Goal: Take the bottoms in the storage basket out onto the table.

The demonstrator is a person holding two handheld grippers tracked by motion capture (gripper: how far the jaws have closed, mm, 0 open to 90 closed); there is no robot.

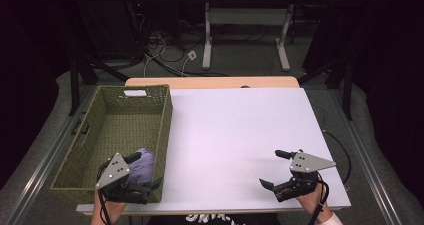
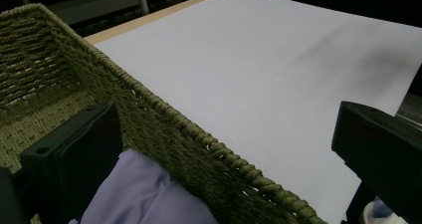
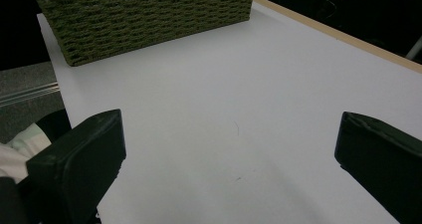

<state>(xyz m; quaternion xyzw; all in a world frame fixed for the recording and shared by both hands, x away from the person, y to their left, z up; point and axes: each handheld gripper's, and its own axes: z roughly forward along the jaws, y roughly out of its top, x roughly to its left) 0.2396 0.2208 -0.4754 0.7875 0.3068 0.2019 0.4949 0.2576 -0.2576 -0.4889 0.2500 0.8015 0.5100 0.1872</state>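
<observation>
The woven basket (image 1: 113,117) sits at the table's (image 1: 240,130) left side, with the lilac cloth (image 1: 141,166) in its near right corner. The left gripper (image 1: 137,177) straddles the basket's right wall, jaws wide; lift it straight up to clear the rim. The right gripper (image 1: 272,169) waits well apart, jaws wide, empty.

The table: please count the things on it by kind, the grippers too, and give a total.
Green woven basket: 1
Lilac cloth, in the basket: 1
Grippers, left and right: 2
Total: 4
</observation>
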